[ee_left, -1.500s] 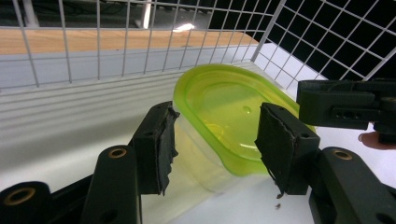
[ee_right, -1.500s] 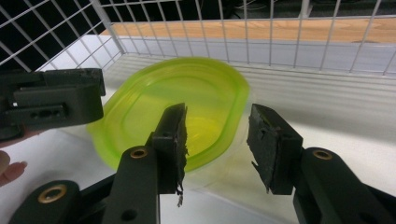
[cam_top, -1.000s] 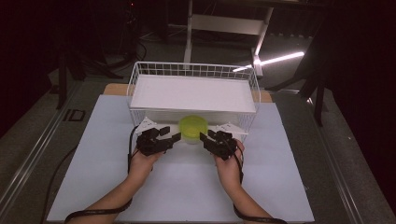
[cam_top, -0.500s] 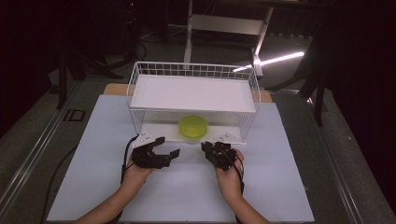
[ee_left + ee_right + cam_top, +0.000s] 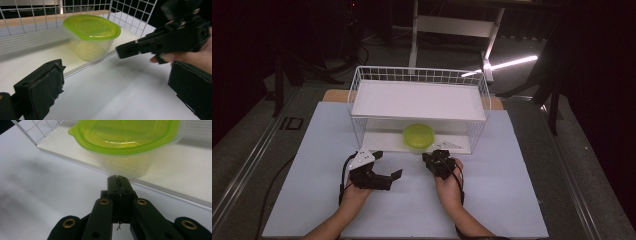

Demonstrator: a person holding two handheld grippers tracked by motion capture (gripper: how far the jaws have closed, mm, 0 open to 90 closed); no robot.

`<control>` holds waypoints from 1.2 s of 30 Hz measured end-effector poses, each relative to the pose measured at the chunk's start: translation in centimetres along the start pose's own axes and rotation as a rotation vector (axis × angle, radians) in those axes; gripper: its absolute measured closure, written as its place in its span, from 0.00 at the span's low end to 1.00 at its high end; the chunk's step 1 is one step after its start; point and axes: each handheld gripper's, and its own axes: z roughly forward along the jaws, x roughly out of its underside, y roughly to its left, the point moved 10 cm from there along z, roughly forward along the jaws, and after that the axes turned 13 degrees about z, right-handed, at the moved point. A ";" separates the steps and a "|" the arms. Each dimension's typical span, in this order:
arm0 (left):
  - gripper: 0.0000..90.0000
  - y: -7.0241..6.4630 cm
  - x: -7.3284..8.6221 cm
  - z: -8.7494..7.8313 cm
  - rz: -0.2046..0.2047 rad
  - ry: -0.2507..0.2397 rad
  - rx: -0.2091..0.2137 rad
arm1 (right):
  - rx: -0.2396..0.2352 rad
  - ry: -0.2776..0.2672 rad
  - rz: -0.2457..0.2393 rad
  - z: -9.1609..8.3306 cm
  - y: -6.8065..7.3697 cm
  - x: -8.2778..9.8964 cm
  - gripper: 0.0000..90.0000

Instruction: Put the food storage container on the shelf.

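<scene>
Sitting on the lower shelf of the white wire rack, at its front edge: the clear container with green lid. Hovering over the white surface in front of the rack: both claws. Standing wide apart, having just been opening, with nothing between the pads: left claw. Pressed fully together, having just been closing, gripping nothing: right claw, tip pointing at the container, just short of it, not touching.
</scene>
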 end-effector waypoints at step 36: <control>0.01 0.4 -0.6 -0.8 -0.001 -0.047 0.038 | -0.040 -0.029 -0.051 1.2 2.0 -1.8 0.67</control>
